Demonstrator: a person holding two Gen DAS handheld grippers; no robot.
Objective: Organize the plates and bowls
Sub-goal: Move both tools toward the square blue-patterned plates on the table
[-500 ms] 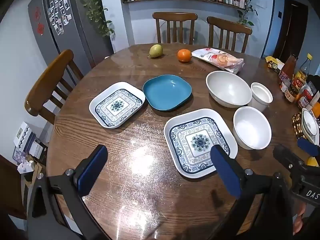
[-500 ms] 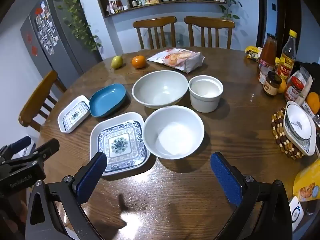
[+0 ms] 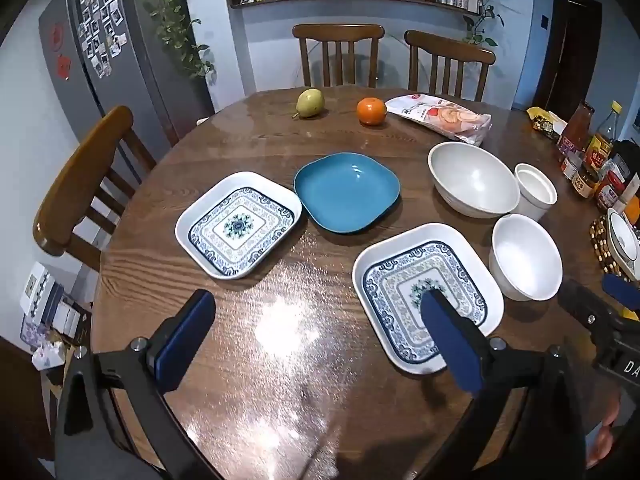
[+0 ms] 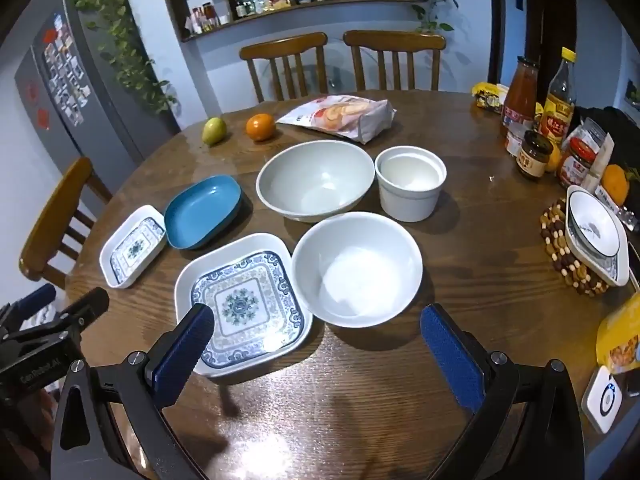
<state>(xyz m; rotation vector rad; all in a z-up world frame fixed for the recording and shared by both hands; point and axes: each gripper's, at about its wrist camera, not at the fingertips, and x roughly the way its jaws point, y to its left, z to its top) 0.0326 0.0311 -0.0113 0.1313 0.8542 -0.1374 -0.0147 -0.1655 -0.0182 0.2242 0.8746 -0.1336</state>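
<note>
**Dishes spread out ahead of open jaws**

Hovering over the table (image 3: 280, 128), the left gripper (image 3: 316, 344) and right gripper (image 4: 316, 356) are held wide open and empty. A patterned plate (image 4: 244, 304) is seen behind the right gripper's left jaw; a white bowl (image 4: 356, 268) sits just beyond its gap.

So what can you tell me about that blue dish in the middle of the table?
The blue dish is a shallow, rounded-square plate, glossy teal inside with a darker outer edge, probably glazed ceramic or melamine. It is empty and sits flat on the wooden table. A patterned white plate lies close by its left edge; whether they touch is unclear. Nothing holds it.
</note>
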